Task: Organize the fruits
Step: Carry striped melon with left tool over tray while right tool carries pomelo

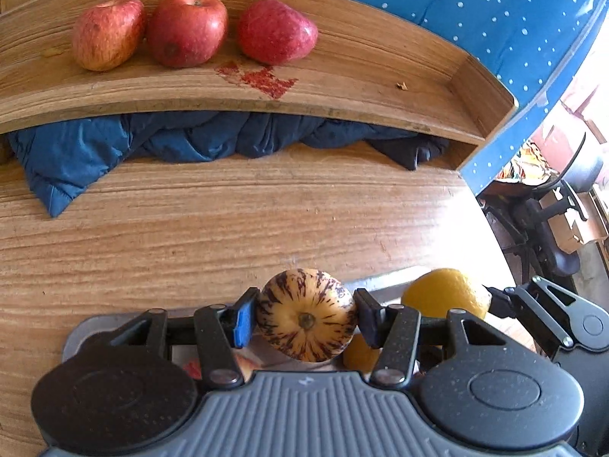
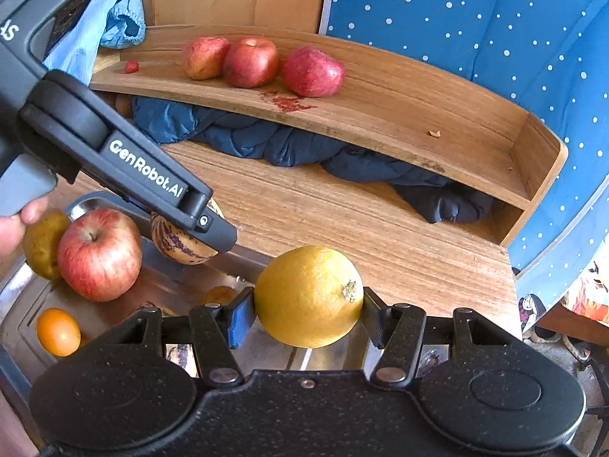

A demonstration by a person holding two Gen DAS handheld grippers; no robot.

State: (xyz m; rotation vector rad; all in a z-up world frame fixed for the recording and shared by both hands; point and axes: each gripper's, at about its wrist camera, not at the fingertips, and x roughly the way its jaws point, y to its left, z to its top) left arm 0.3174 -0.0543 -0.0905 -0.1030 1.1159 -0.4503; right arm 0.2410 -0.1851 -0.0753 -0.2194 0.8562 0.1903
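My left gripper [image 1: 304, 318] is shut on a cream pepino melon with purple stripes [image 1: 306, 315], held above the near edge of the wooden table. The same striped melon [image 2: 179, 245] shows in the right wrist view under the left gripper's body [image 2: 125, 167]. My right gripper [image 2: 308, 310] is shut on a yellow-orange citrus fruit [image 2: 309, 296], which appears beside the melon as the orange fruit [image 1: 445, 292]. Three red apples [image 1: 186, 28] lie in a row on the raised wooden shelf [image 1: 342, 87]. A metal tray [image 2: 163, 285] holds a red apple [image 2: 99, 254], a small orange [image 2: 58, 331] and a yellowish-brown fruit [image 2: 42, 243].
A dark blue padded jacket [image 1: 133, 148] is stuffed under the shelf. A red stain [image 1: 262, 78] marks the shelf board. Blue dotted cloth [image 2: 475, 30] hangs behind and to the right. A hand [image 2: 19, 224] grips the left tool. The table's right edge [image 2: 512, 266] drops off to the floor.
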